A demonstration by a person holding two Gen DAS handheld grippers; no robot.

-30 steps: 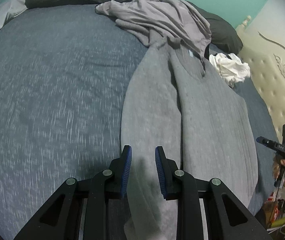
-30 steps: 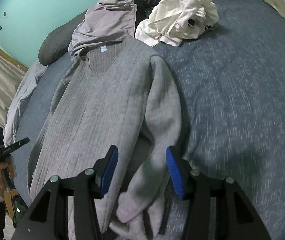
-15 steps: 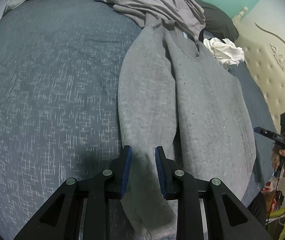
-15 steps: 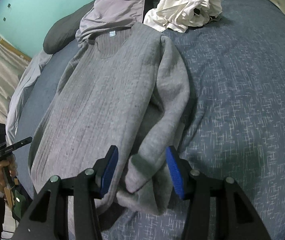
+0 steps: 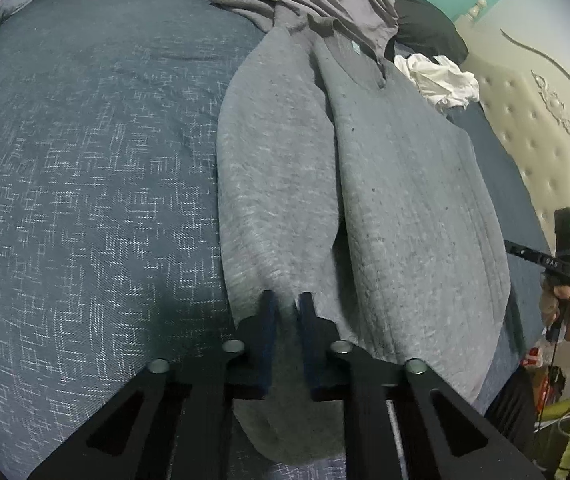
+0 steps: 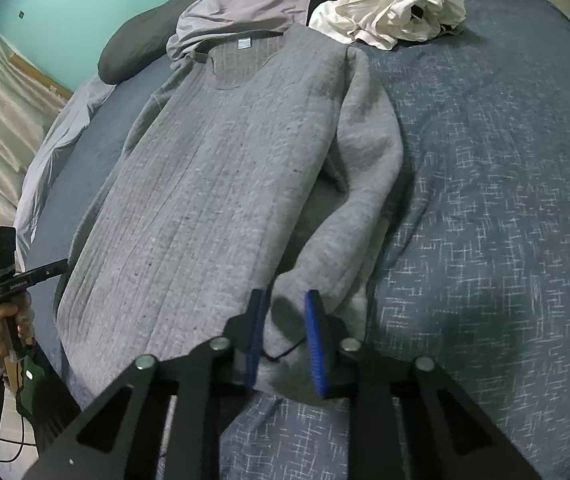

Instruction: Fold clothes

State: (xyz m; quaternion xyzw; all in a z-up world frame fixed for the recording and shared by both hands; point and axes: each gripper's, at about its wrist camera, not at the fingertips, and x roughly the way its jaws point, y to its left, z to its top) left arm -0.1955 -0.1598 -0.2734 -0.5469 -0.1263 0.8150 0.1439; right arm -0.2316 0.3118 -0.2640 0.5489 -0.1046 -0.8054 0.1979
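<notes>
Grey ribbed knit, the sweater (image 6: 205, 184) lies flat and lengthwise on the bed (image 6: 505, 168), its neck toward the top of the frame with a small pale blue label (image 6: 243, 43) inside the collar; no writing on it can be read. Dark blue bedspread flecked with white covers the bed, a turquoise wall (image 6: 85, 4) stands behind at upper left, and a cream tufted headboard (image 5: 533, 128) shows at the right of the left wrist view. A crumpled white garment (image 6: 397, 4) and a lilac-grey garment (image 6: 245, 0) lie beyond the collar, against dark pillows (image 6: 133, 52).

At lower centre, the left hand-held gripper (image 5: 286, 300) is closing on one sleeve (image 5: 277, 184), the knit pinched between its pads. The right hand-held gripper (image 6: 285, 300) is closing too, with the other sleeve's cuff (image 6: 297, 308) between its blue pads.
</notes>
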